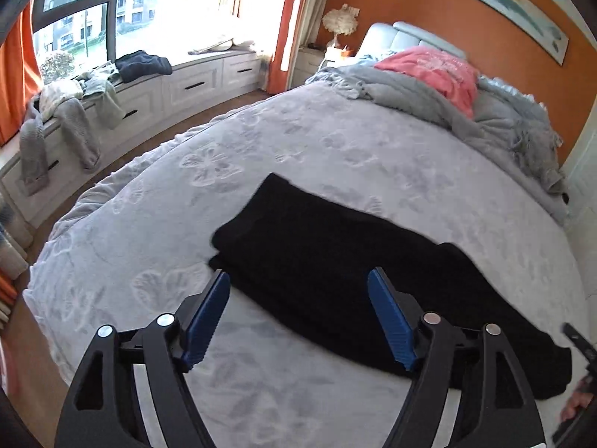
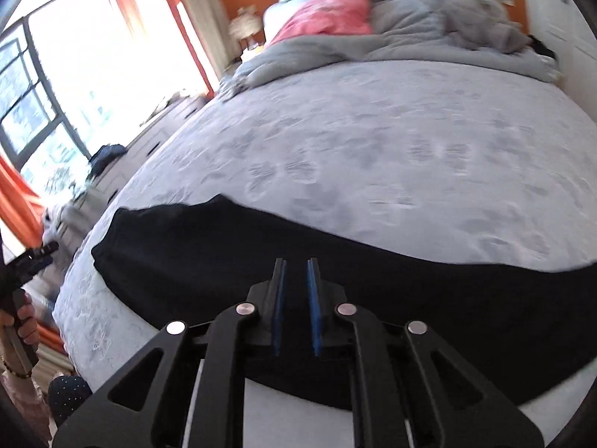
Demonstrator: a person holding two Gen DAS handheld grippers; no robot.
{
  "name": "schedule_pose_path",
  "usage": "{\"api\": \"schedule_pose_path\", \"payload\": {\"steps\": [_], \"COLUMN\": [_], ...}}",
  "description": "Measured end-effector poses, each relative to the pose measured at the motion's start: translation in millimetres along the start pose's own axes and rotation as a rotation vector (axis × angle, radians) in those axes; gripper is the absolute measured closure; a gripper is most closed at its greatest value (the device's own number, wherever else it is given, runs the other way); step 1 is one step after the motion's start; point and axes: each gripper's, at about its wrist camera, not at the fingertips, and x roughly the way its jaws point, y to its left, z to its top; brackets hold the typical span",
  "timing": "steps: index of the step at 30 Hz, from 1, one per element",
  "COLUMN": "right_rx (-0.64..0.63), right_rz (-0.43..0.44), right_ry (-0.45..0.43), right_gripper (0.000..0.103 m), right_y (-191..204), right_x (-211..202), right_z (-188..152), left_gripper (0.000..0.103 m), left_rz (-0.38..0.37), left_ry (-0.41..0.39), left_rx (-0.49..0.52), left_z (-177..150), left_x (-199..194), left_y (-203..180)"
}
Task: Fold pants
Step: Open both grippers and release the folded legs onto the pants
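The black pants (image 1: 335, 261) lie folded on the bed (image 1: 335, 142), long axis running from centre-left to lower right. The left claw (image 1: 298, 315) gapes empty above them. The right claw (image 2: 296, 306) is nearly closed, gripping nothing.

Our left gripper (image 1: 298, 291) stands with its jaws spread wide, the blue ribbed pads (image 1: 209, 317) well apart and nothing between them; it tilts downward. Our right gripper (image 2: 296, 298) has its jaws nearly together, only a thin slit between the blue pads (image 2: 312, 310), and nothing visibly pinched there. In the right wrist view our left hand (image 2: 24, 323) grips its gripper's handle at the far left edge.
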Motion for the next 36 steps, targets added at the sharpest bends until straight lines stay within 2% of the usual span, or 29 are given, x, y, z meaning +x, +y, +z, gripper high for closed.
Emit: {"api": "schedule_pose_path", "payload": {"steps": [1, 4, 5, 8, 9, 10, 11, 14, 16, 18, 19, 20, 21, 22, 24, 25, 28, 30, 32, 34, 36], "right_rx": [-0.033, -0.089, -0.096, -0.096, -0.094, -0.095, -0.091, -0.025, -0.048, -0.087, -0.123, -0.151, -0.157, -0.158, -0.214, -0.252, -0.291, -0.275, -0.200, -0.153, -0.147], "right_rz": [0.006, 0.020, 0.019, -0.002, -0.040, -0.085, -0.097, -0.072, -0.035, -0.042, -0.084, -0.104, -0.114, -0.070, 0.089, 0.132, 0.222, 0.160, 0.216, 0.240, 0.188], "right_ry": [0.034, 0.108, 0.125, 0.164, 0.186, 0.200, 0.180, 0.112, 0.054, 0.090, 0.133, 0.103, 0.096, 0.089, 0.070, 0.074, 0.170, 0.267, 0.232, 0.253, 0.233], "right_gripper": [0.096, 0.096, 0.096, 0.096, 0.097, 0.102, 0.103, 0.099, 0.099, 0.099, 0.101, 0.100, 0.095, 0.094, 0.091, 0.085, 0.087, 0.090, 0.090, 0.091, 0.090], "right_y": [23, 71, 82, 102, 103, 101, 99, 99, 107, 115, 116, 119, 123, 131, 155, 166, 178, 169, 155, 148, 135], "right_x": [28, 101, 122, 173, 196, 217, 225, 210, 185, 190, 203, 197, 190, 175, 143, 132, 126, 147, 138, 127, 104], "right_z": [11, 32, 38, 43, 48, 52, 53, 69, 61, 43, 33, 27, 24, 21, 8, -2, -35, -60, -73, -72, -68], "left_gripper": [0.015, 0.015, 0.016, 0.016, 0.016, 0.016, 0.016, 0.016, 0.016, 0.016, 0.016, 0.016, 0.016, 0.016, 0.016, 0.016, 0.016, 0.016, 0.016, 0.016, 0.016], "left_rz": [0.011, 0.095, 0.123, 0.137, 0.149, 0.155, 0.140, 0.110, 0.067, 0.057, 0.047, 0.028, 0.021, 0.024, -0.006, -0.019, -0.032, -0.014, -0.003, 0.026, 0.028], "left_ry": [-0.031, -0.076, -0.075, -0.039, -0.022, -0.003, 0.011, 0.011, 0.034, 0.049, 0.063, 0.076, 0.084, 0.077, 0.050, 0.042, 0.000, -0.027, -0.020, 0.010, 0.033], "left_rx": [0.009, 0.061, 0.076, 0.133, 0.142, 0.141, 0.142, 0.143, 0.152, 0.162, 0.172, 0.180, 0.183, 0.172, 0.139, 0.121, 0.044, 0.002, -0.004, 0.010, 0.019], "left_z": [-2, -14, -19, -36, -40, -43, -44, -46, -48, -52, -53, -54, -54, -53, -52, -49, -40, -36, -35, -36, -39], "left_x": [-3, 10, 19, 51, 59, 65, 69, 72, 73, 75, 77, 77, 77, 73, 62, 56, 42, 38, 41, 49, 57], "left_y": [-15, -50, -55, -59, -59, -59, -58, -59, -64, -71, -75, -77, -77, -74, -65, -59, -42, -34, -31, -33, -36]}}
